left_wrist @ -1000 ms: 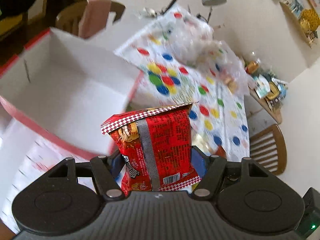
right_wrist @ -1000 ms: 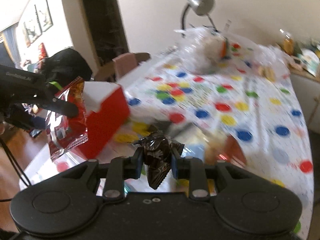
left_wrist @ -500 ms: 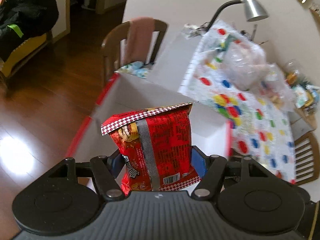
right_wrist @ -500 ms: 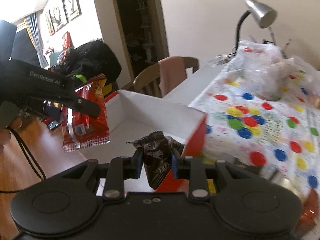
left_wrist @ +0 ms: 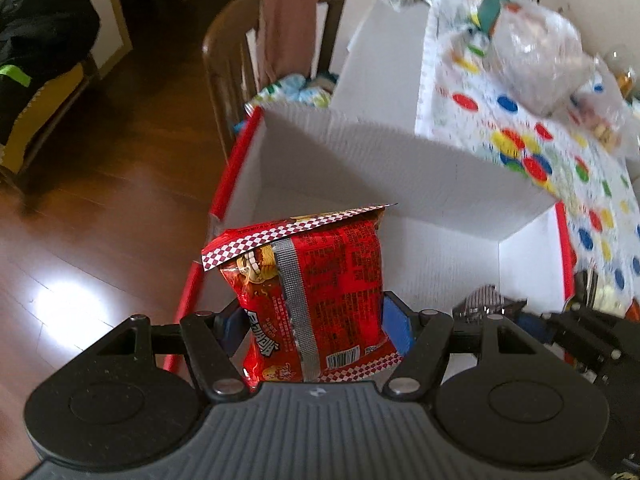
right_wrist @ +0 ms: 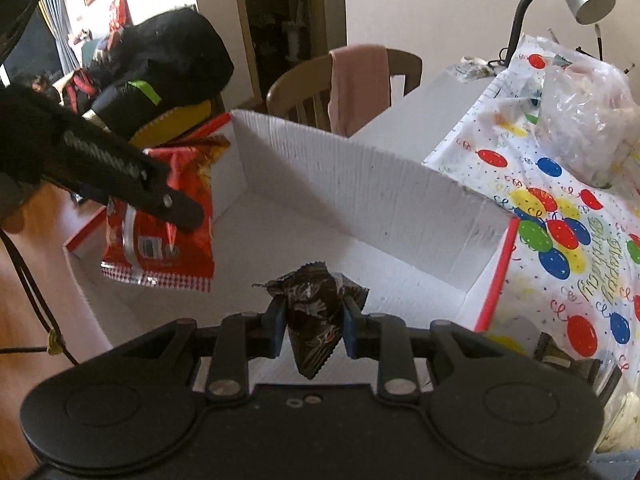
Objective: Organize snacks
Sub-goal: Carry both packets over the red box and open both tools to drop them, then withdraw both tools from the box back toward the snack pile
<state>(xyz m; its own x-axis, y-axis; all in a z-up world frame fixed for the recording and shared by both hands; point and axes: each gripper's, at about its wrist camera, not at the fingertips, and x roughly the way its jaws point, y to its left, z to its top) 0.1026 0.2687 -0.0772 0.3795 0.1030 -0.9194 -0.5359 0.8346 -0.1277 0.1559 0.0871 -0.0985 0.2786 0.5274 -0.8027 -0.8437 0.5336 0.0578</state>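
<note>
Snacks in both my grippers, held over the open box.
Left gripper (left_wrist: 314, 326): I see its fingers closed on the red noodle packet (left_wrist: 308, 296), upright, above the white box (left_wrist: 360, 160) interior near the red-edged left wall. Right gripper (right_wrist: 314, 322): fingers pinched on a dark wrapper (right_wrist: 316, 312), hanging over the box floor, right of the packet. Box sits on the table beside a balloon-print cloth (right_wrist: 560, 248); chair (left_wrist: 240, 52) behind.

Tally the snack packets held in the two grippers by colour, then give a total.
Red packet: 1, in the left gripper
Dark brown packet: 1, in the right gripper
Total: 2, both above the white box
</note>
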